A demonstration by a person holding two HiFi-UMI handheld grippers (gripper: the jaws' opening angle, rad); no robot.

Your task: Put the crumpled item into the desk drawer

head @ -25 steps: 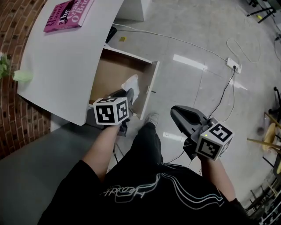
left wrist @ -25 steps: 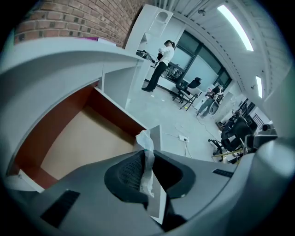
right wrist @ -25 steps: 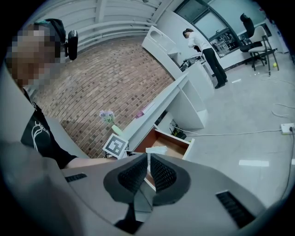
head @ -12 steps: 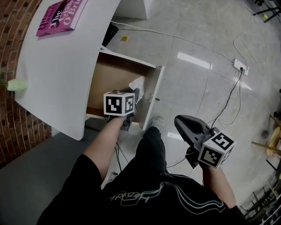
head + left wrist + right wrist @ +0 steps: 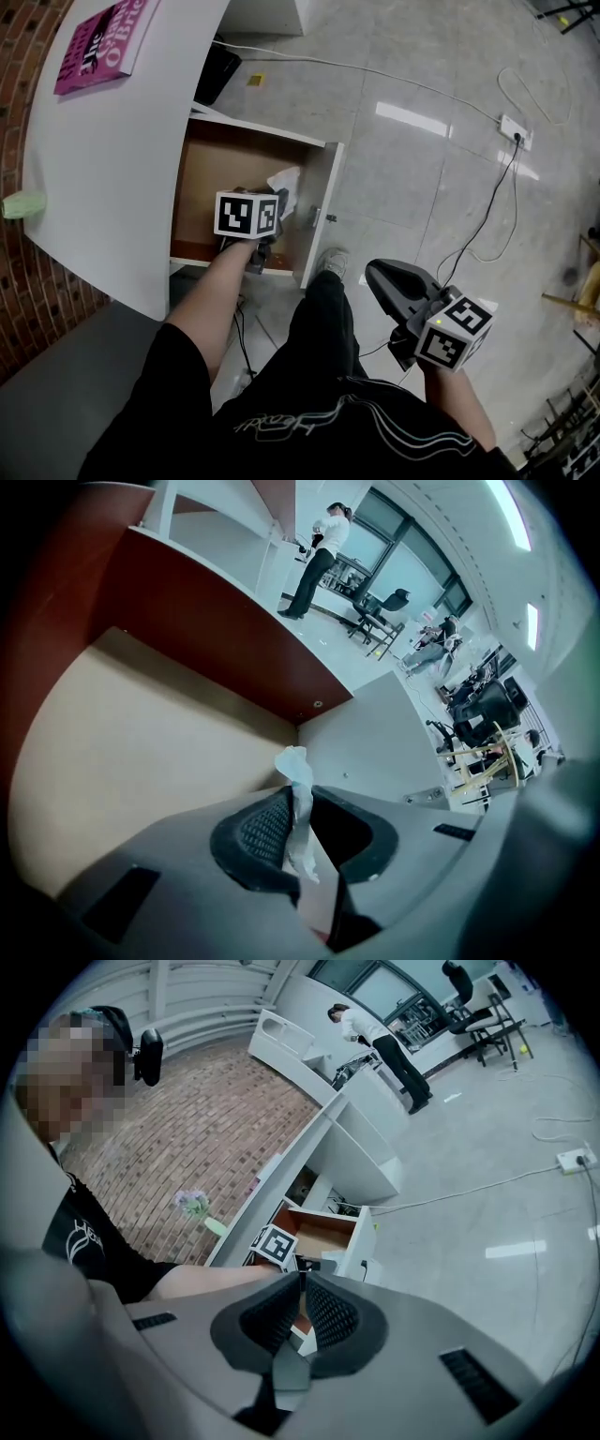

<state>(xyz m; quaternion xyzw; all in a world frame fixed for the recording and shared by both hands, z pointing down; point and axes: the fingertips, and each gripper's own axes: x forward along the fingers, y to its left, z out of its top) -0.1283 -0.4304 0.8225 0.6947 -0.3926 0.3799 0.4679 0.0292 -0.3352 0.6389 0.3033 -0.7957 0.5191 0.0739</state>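
Your left gripper point(image 5: 298, 797) pinches the crumpled item point(image 5: 296, 766) between nearly closed fingers. It runs lengthwise along them, tip poking past the fingertips inside the drawer point(image 5: 141, 752). Your right gripper point(image 5: 300, 1283) has its fingers together, empty.

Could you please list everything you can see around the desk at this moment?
desk: one, white, at left
drawer: one, wood-lined with a white front, pulled open under the desk
book: one, pink, on the desk's far end
vase: one, pale green, at the desk's edge
power strip: one, white, on the floor, far right
crumpled paper: one, white, over the drawer
left gripper: shut on the paper
right gripper: shut, empty
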